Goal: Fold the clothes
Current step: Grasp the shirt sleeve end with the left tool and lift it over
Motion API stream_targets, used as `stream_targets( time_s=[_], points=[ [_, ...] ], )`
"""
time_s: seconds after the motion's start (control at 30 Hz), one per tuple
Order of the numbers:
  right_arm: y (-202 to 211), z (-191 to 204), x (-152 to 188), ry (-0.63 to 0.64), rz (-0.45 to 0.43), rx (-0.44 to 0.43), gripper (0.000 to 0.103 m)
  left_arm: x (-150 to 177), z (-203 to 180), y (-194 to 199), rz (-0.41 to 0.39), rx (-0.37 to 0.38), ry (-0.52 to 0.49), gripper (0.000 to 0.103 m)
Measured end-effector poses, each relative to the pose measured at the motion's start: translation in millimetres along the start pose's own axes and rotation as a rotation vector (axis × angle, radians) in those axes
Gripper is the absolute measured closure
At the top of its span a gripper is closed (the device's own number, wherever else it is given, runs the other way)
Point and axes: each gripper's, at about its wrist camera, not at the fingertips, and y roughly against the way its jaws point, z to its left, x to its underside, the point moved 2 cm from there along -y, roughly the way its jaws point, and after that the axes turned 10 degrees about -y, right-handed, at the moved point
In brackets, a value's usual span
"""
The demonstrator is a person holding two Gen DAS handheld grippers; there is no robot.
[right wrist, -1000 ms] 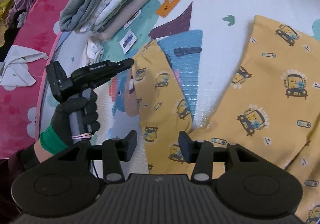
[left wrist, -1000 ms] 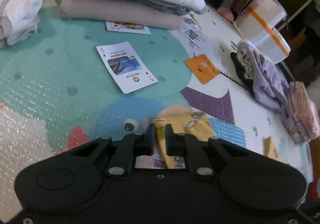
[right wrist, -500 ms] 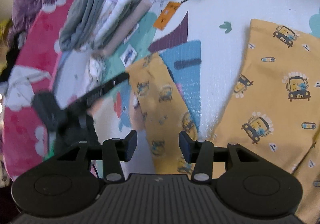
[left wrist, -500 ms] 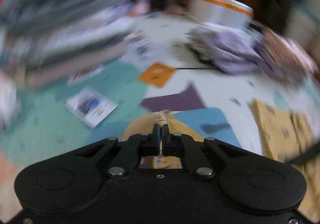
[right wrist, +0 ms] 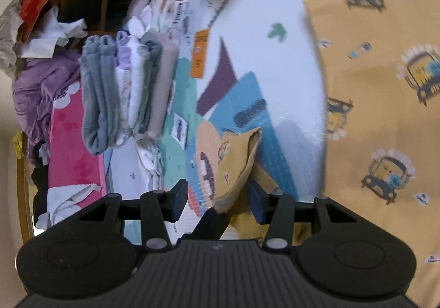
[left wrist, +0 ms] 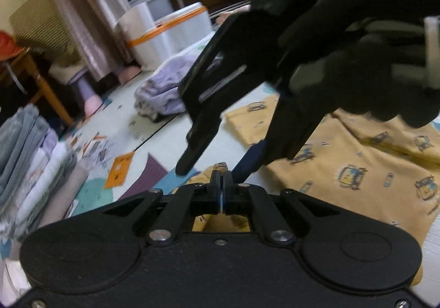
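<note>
Yellow cotton garment printed with cartoon cars [left wrist: 357, 170] lies spread on the pastel foam play mat [right wrist: 275, 66]; one cuff end [right wrist: 239, 162] is lifted. Left gripper [left wrist: 221, 179] jaws closed, pinching that cuff. Right gripper [right wrist: 218, 198] jaws half apart around the raised cuff, pads clear. Folded stack of grey and white clothes [right wrist: 123, 91] sits well apart.

You see a mustard-yellow garment [right wrist: 385, 115] printed with little cartoon cars, a play mat [right wrist: 275, 66] of white, teal, blue and purple patches, an orange card [right wrist: 200, 53], a stack of grey, lilac, white and beige folded clothes [right wrist: 123, 93], black claws.
</note>
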Motion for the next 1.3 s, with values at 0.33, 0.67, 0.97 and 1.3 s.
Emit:
stream_targets(
  time_s=[0.33, 0.67, 0.97, 1.3],
  points=[
    [12.7, 10.1, 5.5, 0.190, -0.033, 0.032, 0.095, -2.4, -12.2, 12.7, -0.045, -0.002, -0.062, 0.081],
    [64.5, 63.7, 0.3, 0.340, -0.038, -0.029, 0.095, 49.8, 7.8, 31.9, 0.124, 0.173, 0.334, 0.048],
    [109.4, 91.6, 10.2, 0.395, -0.007, -0.070, 0.095, 68.4, -11.9, 32.4, 0.203, 0.399, 0.606, 0.048],
    [158.0, 81.6, 26.7, 0.362, 0.011, -0.075, 0.095, 62.9, -30.5, 39.0, 0.198, 0.460, 0.547, 0.071]
  ],
)
